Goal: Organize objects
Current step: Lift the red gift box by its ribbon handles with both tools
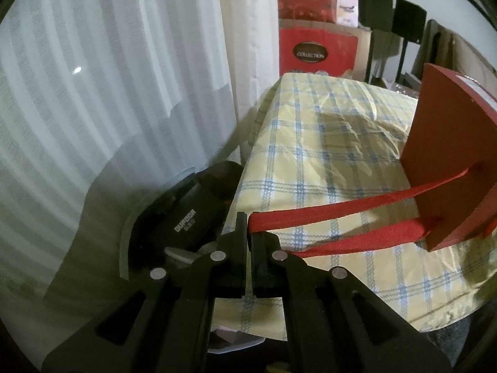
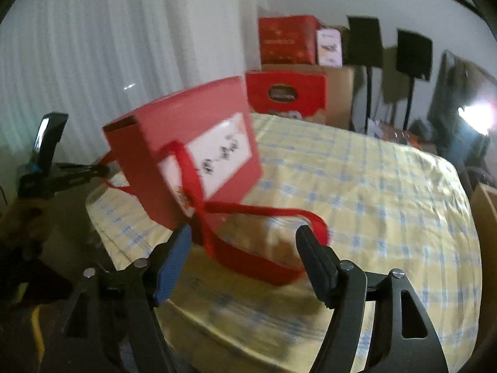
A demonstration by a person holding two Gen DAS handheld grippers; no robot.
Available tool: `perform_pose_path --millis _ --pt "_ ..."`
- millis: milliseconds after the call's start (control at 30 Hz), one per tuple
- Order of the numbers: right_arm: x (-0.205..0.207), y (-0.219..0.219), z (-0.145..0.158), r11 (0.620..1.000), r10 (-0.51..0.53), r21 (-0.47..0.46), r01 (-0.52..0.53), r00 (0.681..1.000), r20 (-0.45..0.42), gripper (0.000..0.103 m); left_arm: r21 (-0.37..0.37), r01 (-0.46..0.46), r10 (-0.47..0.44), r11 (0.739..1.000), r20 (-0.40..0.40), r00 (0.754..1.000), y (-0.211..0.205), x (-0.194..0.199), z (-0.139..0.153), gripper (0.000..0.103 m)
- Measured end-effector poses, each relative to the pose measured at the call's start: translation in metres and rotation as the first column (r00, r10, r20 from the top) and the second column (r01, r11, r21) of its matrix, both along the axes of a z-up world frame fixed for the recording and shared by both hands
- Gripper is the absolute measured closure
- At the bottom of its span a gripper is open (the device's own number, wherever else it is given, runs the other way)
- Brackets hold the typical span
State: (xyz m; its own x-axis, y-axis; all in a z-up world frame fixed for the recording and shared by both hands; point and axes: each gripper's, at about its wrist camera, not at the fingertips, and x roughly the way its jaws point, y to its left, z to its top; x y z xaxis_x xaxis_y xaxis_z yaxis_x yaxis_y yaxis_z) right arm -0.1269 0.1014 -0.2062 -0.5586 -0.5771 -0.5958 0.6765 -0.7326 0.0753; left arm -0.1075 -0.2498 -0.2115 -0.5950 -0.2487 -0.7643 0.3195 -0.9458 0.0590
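Red box (image 2: 183, 143) – ribbon (image 1: 326, 211) in left gripper (image 1: 248, 227)

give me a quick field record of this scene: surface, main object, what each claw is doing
surface: table under a yellow plaid tablecloth
main object: red gift box with white label, tilted, red ribbon handles
left claw: shut on a red ribbon handle, pulled taut
right claw: open, other ribbon loop lying between its fingers, not pinched
background: stacked red boxes, white curtain

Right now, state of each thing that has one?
Left gripper: shut on the red ribbon.
Right gripper: open; a ribbon loop hangs between its fingers, ungripped.
Red box: tilted, top flap ajar.
Checked tablecloth: spread, wrinkled.
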Motion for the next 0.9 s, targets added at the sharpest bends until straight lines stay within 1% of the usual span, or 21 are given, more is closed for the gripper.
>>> perform_pose_path --millis 33,100,133,233,300,333,367,433,467,500,567,600,700,800,900 --pt "-0.001 -0.007 -0.002 0.999 -0.020 0.034 0.020 1.000 -0.013 0.032 0.008 0.003 -0.002 1.000 -0.001 1.000 -0.001 0.000 0.000 0.101" --pt "-0.006 -0.018 -0.011 0.997 -0.016 0.080 0.014 1.000 0.023 0.034 0.013 0.007 -0.007 1.000 -0.002 1.000 -0.001 0.000 -0.001 0.101" --pt "-0.006 -0.021 -0.014 0.997 -0.005 0.081 0.002 0.999 0.033 0.035 0.011 0.008 -0.008 1.000 -0.002 1.000 -0.001 0.000 -0.001 0.101" --pt "0.002 -0.029 -0.020 0.997 0.022 0.074 -0.024 1.000 0.020 0.036 0.002 0.003 -0.003 1.000 0.006 1.000 0.000 -0.001 -0.002 0.101" --pt "0.003 -0.036 -0.024 0.995 0.003 0.101 -0.004 1.000 0.006 0.036 0.006 -0.005 0.005 1.000 0.011 1.000 -0.001 -0.002 -0.003 0.101" --pt "0.003 -0.037 -0.026 0.994 -0.019 0.109 0.019 1.000 -0.002 0.040 0.012 -0.008 0.008 1.000 0.012 1.000 -0.001 -0.002 -0.003 0.101" --pt "0.002 -0.037 -0.027 0.994 -0.031 0.104 0.031 1.000 -0.008 0.045 0.018 -0.006 0.005 1.000 0.009 1.000 -0.001 -0.002 -0.003 0.101" --pt "0.000 -0.037 -0.029 0.993 -0.051 0.101 0.054 0.998 -0.028 0.077 0.014 0.001 -0.002 1.000 0.011 1.000 0.001 -0.001 -0.003 0.100" --pt "-0.003 -0.037 -0.030 0.991 -0.062 0.115 0.065 0.997 -0.035 0.084 0.011 0.007 -0.007 1.000 0.010 1.000 0.002 -0.001 -0.003 0.100" --pt "-0.006 -0.037 -0.030 0.990 -0.062 0.124 0.065 0.998 -0.033 0.100 0.008 0.011 -0.011 1.000 0.011 1.000 0.003 -0.002 -0.002 0.100" --pt "-0.007 -0.033 -0.029 0.984 -0.090 0.145 0.099 0.993 -0.070 0.100 -0.011 -0.001 0.002 1.000 0.019 1.000 0.004 -0.002 -0.002 0.100" --pt "-0.007 -0.030 -0.028 0.984 -0.106 0.137 0.117 0.991 -0.084 0.101 -0.010 -0.002 0.002 1.000 0.019 1.000 0.004 -0.002 -0.002 0.100" --pt "-0.016 -0.012 -0.022 0.979 -0.173 0.094 0.180 0.981 -0.084 0.102 -0.002 -0.004 0.004 1.000 0.017 1.000 0.003 -0.001 -0.001 0.100" --pt "-0.025 0.009 -0.012 0.961 -0.264 0.060 0.270 0.960 -0.096 0.103 -0.008 -0.001 0.001 1.000 0.014 1.000 0.004 -0.001 0.002 0.100" --pt "-0.026 0.026 -0.001 0.941 -0.327 0.045 0.335 0.936 -0.128 0.103 -0.014 0.005 -0.005 1.000 0.008 1.000 0.006 -0.001 0.005 0.100"
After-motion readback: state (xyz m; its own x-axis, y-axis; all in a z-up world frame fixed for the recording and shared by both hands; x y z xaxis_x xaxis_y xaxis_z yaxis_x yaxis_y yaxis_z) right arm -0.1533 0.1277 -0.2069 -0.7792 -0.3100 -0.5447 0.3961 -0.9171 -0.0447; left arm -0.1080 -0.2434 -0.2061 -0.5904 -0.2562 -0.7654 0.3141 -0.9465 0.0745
